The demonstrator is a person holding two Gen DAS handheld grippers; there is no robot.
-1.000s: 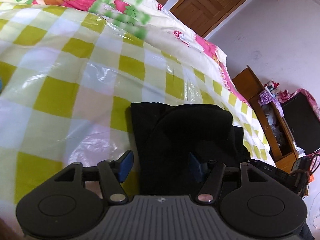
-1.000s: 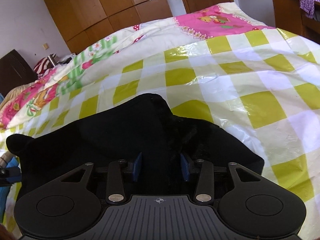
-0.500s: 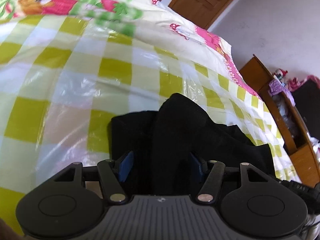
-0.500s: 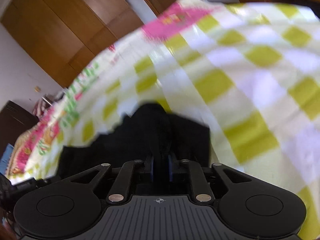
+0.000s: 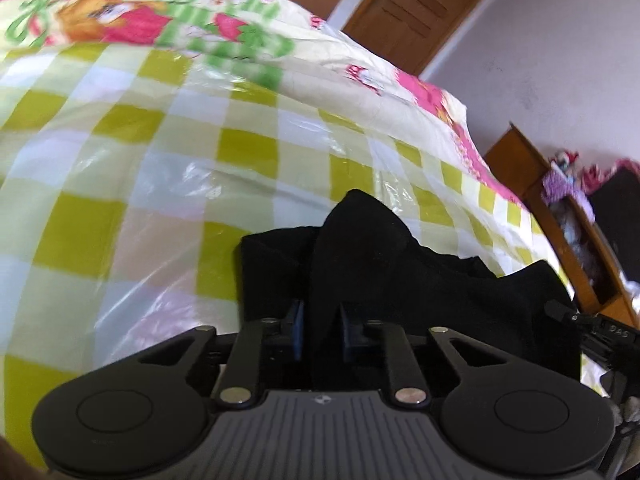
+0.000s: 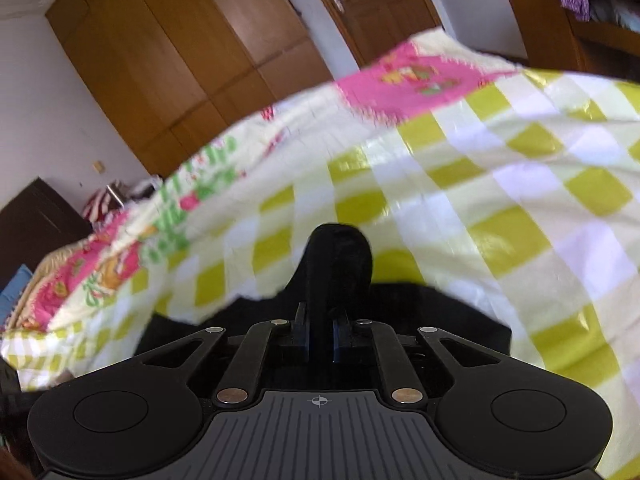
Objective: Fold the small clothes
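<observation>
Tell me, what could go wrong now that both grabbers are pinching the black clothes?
1. The left gripper and the right gripper are both closing on a bunched ridge of the black garment, so extra layers might come up and spoil the fold.
2. The checked plastic sheet looks slippery, so the cloth left lying on it may slide.
3. Pulling apart too hard could tug the fabric out of one grip.
</observation>
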